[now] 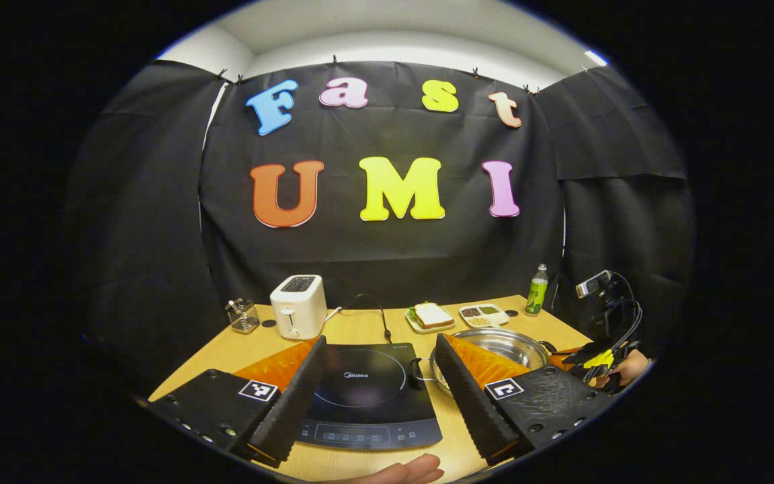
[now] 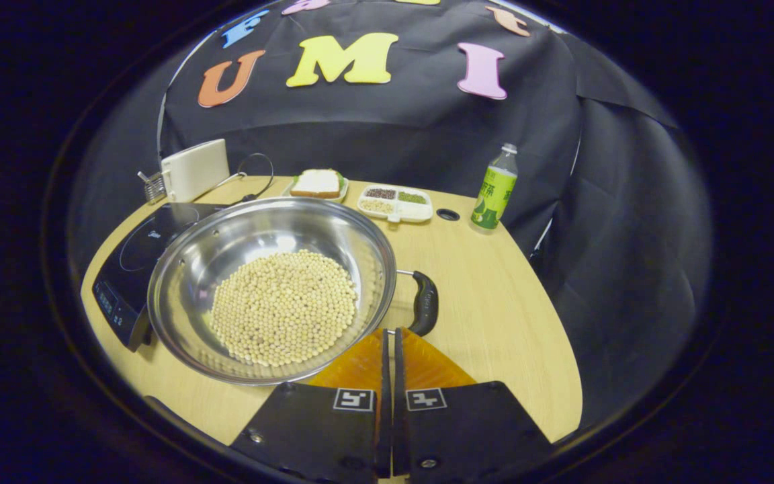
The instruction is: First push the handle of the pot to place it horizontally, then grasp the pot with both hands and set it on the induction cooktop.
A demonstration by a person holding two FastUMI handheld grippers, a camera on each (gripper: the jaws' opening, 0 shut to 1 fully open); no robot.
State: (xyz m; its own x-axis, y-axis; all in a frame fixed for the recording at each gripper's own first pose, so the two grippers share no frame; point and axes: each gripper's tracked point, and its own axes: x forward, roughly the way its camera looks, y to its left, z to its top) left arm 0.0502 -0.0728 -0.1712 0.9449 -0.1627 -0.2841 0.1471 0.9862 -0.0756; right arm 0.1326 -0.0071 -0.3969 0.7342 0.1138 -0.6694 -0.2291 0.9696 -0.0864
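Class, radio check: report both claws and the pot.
Left claw open above cooktop. Right claw shut, empty, near the handle. Pot of beans on table, beside cooktop.

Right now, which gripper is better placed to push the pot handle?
The right. Its shut fingers sit just short of the pot's black handle, beside the steel pot. The left gripper hangs open over the induction cooktop, farther from that handle.
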